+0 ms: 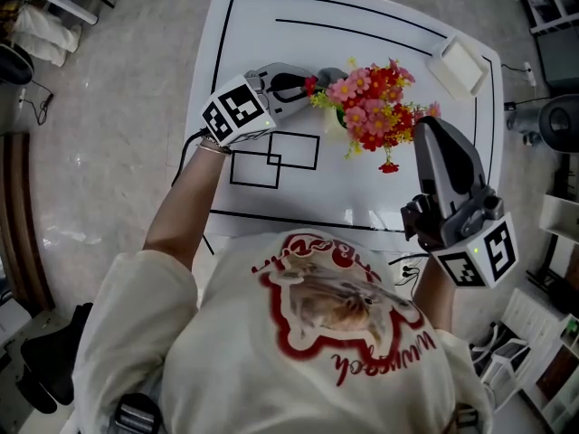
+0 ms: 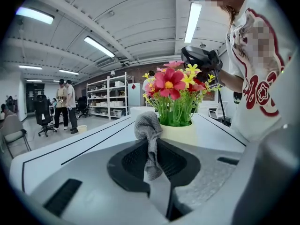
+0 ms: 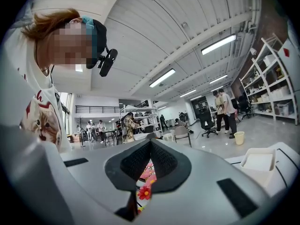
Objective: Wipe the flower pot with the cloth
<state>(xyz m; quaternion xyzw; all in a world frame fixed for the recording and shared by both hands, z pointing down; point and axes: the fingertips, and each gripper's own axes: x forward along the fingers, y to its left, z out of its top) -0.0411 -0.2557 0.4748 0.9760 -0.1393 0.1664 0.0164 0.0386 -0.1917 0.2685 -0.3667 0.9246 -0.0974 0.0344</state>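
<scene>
The left tool reached across the white desk from the left. Its jaws were clamped together on a grey cloth. In the left gripper view the cloth stood up from between the pads in a bunched wad, with a strip hanging down the seam. The wad lay against the left side of the cream flower pot, level with its rim, and seemed to touch it. The pot stood near the middle of the desk, just beyond the left tool's tips. It held a bunch of red, pink and yellow flowers on green stems. From the head view these blooms covered nearly all of the pot.

The right tool was held off the desk on the other side of the flowers, its tip close to the blooms. Its jaws were together with nothing gripped between them. In the right gripper view a few red and pink flowers showed only through the slit below the closed pads.

Black-outlined rectangles were marked on the desk in front of the pot. A shallow white tray sat at the far right corner, well apart from the pot. Behind the desk were shelving racks and several people standing about.
</scene>
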